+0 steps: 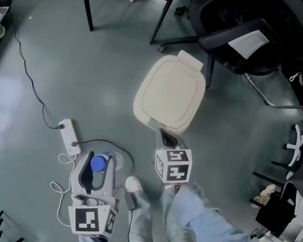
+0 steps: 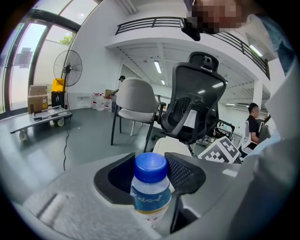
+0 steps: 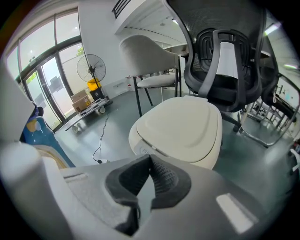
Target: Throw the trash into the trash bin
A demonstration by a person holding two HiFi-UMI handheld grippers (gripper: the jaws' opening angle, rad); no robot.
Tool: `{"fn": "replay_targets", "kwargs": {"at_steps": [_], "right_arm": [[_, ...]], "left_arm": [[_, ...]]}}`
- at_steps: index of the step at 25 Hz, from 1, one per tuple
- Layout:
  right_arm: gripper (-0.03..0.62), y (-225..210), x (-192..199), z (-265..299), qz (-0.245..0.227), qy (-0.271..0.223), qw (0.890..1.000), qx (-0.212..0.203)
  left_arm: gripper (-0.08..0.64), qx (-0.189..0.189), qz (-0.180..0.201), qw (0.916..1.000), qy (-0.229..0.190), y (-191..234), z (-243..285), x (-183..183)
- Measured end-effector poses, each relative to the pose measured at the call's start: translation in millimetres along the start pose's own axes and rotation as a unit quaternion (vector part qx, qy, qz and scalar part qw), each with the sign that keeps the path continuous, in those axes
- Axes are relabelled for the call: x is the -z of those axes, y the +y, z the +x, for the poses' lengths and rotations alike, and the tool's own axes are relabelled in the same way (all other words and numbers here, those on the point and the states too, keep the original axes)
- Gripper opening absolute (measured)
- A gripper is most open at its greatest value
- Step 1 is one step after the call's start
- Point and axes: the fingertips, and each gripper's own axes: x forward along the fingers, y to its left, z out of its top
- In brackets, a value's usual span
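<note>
A small clear bottle with a blue cap (image 2: 150, 187) stands between the jaws of my left gripper (image 2: 149, 176), which is shut on it; the head view shows that bottle (image 1: 98, 164) low at the left, over the floor. The cream trash bin (image 1: 170, 94) stands on the floor with its lid down, also seen close ahead as the bin (image 3: 183, 129) in the right gripper view. My right gripper (image 1: 168, 139) points at the bin's near edge. Its dark pads (image 3: 161, 180) meet with nothing between them.
A white power strip (image 1: 69, 136) with cables lies on the floor left of the bin. A black office chair (image 1: 251, 31) stands to the right, a white chair (image 3: 150, 61) behind the bin. A cart (image 2: 40, 119) is far left. My legs (image 1: 155, 223) show below.
</note>
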Motion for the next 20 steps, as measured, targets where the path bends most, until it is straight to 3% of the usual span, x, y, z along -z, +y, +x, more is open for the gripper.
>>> {"fn": "replay_targets", "kwargs": {"at_steps": [6,10,13,20], "right_arm": [[0.003,4,5,5,-0.062,0.025,0.998,0.019],[0.003,-2,1,0,-0.031,0.017,0.999,0.009],[0.003,-1,-4,-2,-0.032,0.018,0.999,-0.007],[0.003,-16,-27,-30,-0.013,-0.025,1.0,0.001]], "left_arm": [[0.207,-0.004,-0.006,1.0,-0.003,-4,2,-3],[0.207,0.003,-0.004,1.0,-0.004,-14,1,-6],[0.207,0.004,0.002,1.0,-0.004,-15,-1,-7],[0.207,0.005,0.006,1.0,-0.004,-28,-3,-12]]}}
